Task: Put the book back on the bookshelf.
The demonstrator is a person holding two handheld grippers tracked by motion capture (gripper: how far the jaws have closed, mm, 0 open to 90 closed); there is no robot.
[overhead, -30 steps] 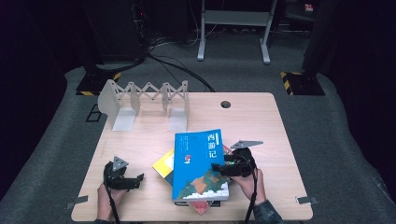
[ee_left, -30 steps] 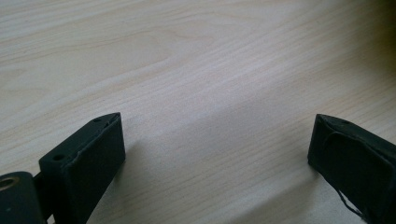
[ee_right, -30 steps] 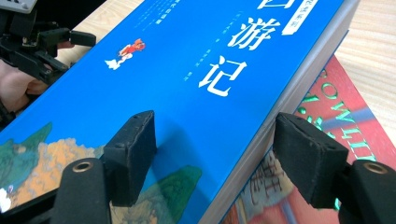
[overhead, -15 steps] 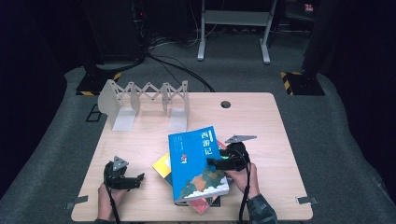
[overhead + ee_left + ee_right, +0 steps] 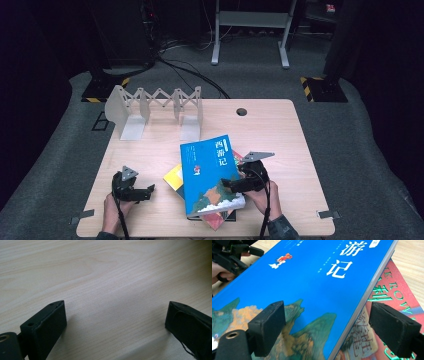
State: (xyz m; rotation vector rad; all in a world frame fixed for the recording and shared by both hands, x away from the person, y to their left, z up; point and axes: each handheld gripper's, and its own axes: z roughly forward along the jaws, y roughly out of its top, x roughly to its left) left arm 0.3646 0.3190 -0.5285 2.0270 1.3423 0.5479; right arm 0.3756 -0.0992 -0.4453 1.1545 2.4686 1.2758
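Note:
A blue book (image 5: 210,172) with white Chinese characters lies on top of a small stack at the front middle of the table, tilted. Under it lie a red book (image 5: 387,290) and a yellow book (image 5: 172,179). My right gripper (image 5: 231,184) is at the blue book's right edge, and its jaws have just been opening. In the right gripper view (image 5: 327,327) one jaw rests over the blue book (image 5: 312,285) cover and the other stands clear of the page edge, so that edge lies between them unpressed. My left gripper (image 5: 147,192) rests open on bare wood (image 5: 116,320), holding nothing.
A white folding bookend rack (image 5: 155,107) stands at the table's back left. The wooden table (image 5: 280,135) has a cable hole (image 5: 242,111) near its far edge. The left gripper (image 5: 232,255) appears at the top left of the right gripper view.
The blue book has turned slightly and shifted a little to the left on the stack. The right gripper followed its edge. The left gripper has stayed put.

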